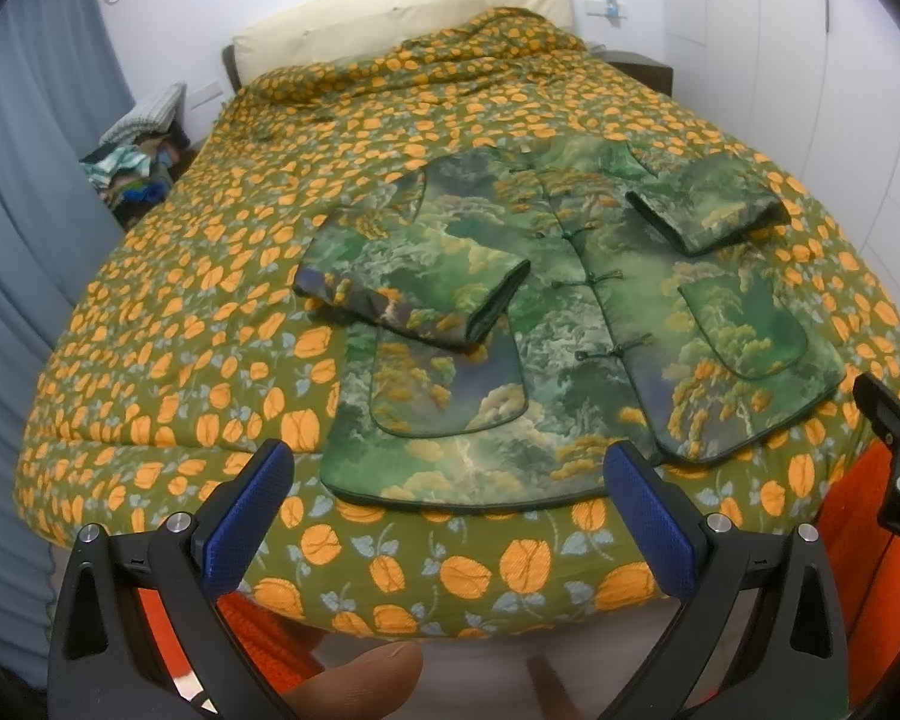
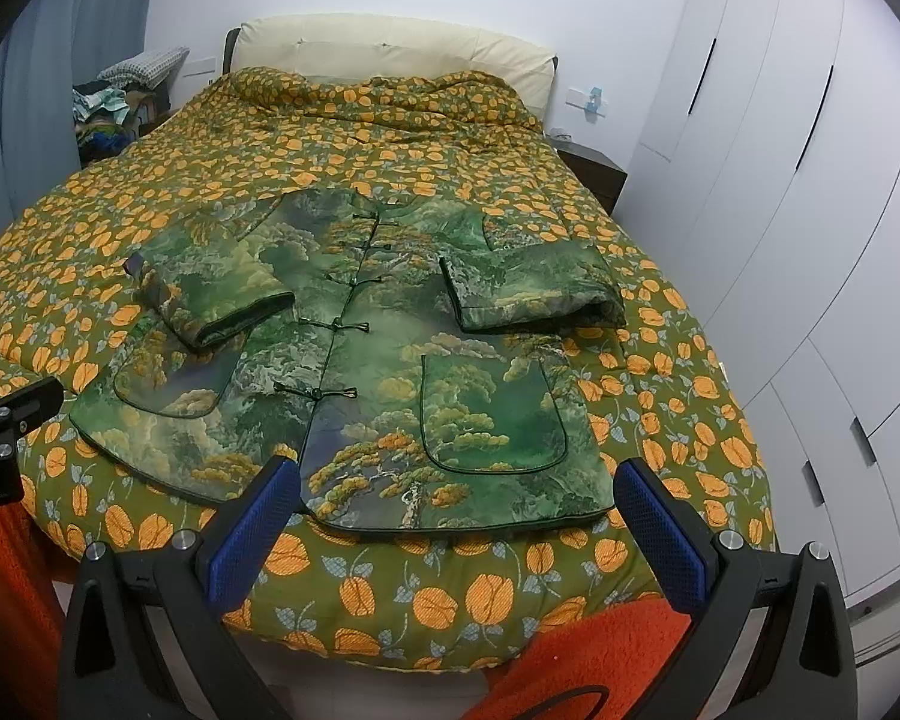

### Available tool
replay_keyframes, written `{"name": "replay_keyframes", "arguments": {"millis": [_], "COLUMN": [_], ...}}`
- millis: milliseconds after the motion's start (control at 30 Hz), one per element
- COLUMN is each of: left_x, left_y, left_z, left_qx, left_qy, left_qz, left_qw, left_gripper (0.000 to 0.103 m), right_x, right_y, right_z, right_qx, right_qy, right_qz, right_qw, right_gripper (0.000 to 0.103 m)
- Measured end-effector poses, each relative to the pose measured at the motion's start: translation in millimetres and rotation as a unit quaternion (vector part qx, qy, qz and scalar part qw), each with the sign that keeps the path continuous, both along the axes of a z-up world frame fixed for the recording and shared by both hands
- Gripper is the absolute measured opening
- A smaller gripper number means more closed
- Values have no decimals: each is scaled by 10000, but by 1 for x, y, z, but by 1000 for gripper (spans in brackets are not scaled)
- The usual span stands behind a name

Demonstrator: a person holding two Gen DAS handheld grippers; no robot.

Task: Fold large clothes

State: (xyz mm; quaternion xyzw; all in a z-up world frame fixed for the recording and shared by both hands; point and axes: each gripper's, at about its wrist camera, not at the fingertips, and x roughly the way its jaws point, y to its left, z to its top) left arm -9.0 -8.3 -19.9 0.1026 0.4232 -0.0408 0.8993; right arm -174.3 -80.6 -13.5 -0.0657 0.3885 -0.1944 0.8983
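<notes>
A green padded jacket (image 1: 570, 324) with a landscape print and knot buttons lies face up on the bed; it also shows in the right wrist view (image 2: 390, 360). Both sleeves are folded in over the front: the left sleeve (image 1: 414, 282) and the right sleeve (image 1: 708, 204). My left gripper (image 1: 450, 480) is open and empty, just short of the jacket's hem. My right gripper (image 2: 459, 495) is open and empty, over the hem near the right pocket (image 2: 492, 414).
The bed carries an olive quilt with orange flowers (image 1: 210, 276) and a cream headboard (image 1: 402, 6). White wardrobes (image 2: 810, 210) stand at the right, a grey curtain (image 1: 24, 180) and a clothes pile (image 1: 138, 162) at the left. Orange fabric (image 2: 600, 654) lies below the bed edge.
</notes>
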Motion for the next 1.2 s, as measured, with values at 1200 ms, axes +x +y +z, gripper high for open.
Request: {"name": "replay_keyframes", "arguments": {"millis": [1200], "left_x": [-1], "left_y": [-3], "left_z": [-7], "left_qx": [49], "left_qy": [126], "left_qz": [-38], "left_qw": [9999], "left_gripper": [103], "right_x": [3], "right_y": [-1], "right_z": [-4], "right_qx": [-49], "right_qy": [154], "right_qz": [-28], "right_qw": [9999], "right_gripper": [102]}}
